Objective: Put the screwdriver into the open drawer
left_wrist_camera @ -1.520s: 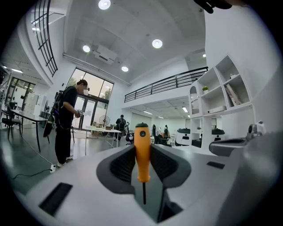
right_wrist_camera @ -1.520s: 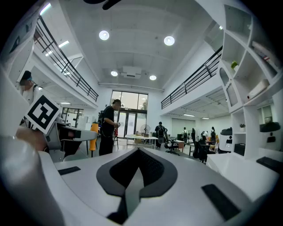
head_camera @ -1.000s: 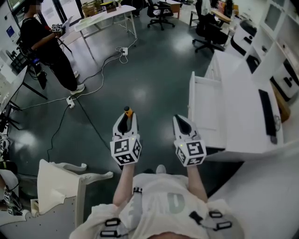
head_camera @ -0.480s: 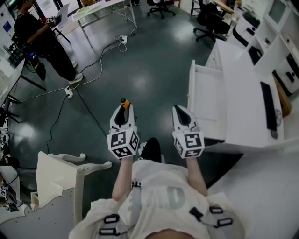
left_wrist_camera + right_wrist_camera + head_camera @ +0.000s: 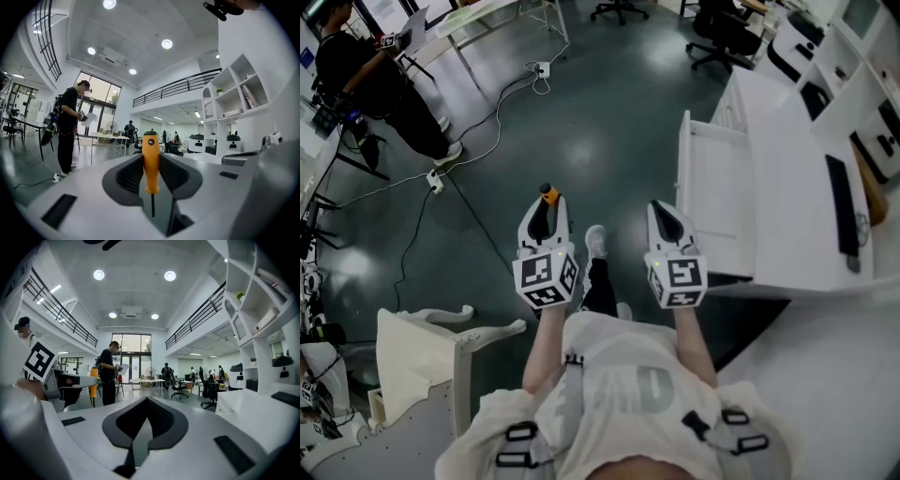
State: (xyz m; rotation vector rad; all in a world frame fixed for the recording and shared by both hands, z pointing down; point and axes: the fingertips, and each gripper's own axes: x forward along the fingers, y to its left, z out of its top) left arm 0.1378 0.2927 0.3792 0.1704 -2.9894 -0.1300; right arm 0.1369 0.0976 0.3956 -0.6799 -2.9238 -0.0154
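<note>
Looking over dark glossy floor [image 5: 609,122] of a big office hall, white desk [image 5: 787,178] right, its open drawer [image 5: 717,202] empty, my left gripper [image 5: 547,202] clamps the orange screwdriver [image 5: 548,194], apart from the drawer, right gripper [image 5: 664,212] closed, empty, cable [image 5: 492,131] and standing person [image 5: 370,80] far left.

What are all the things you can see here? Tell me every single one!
screwdriver: one, orange handle, poking out past the left gripper's tips
drawer: one, white, pulled open, right of the grippers
desk: one, white, far right
office chairs: two, black, top of the head view
standing person: one, black clothes, top left
cables: several, white and black, across the dark floor
furniture piece: one, white, lower left
left gripper: white, shut on the screwdriver
right gripper: white, shut, holding nothing
</note>
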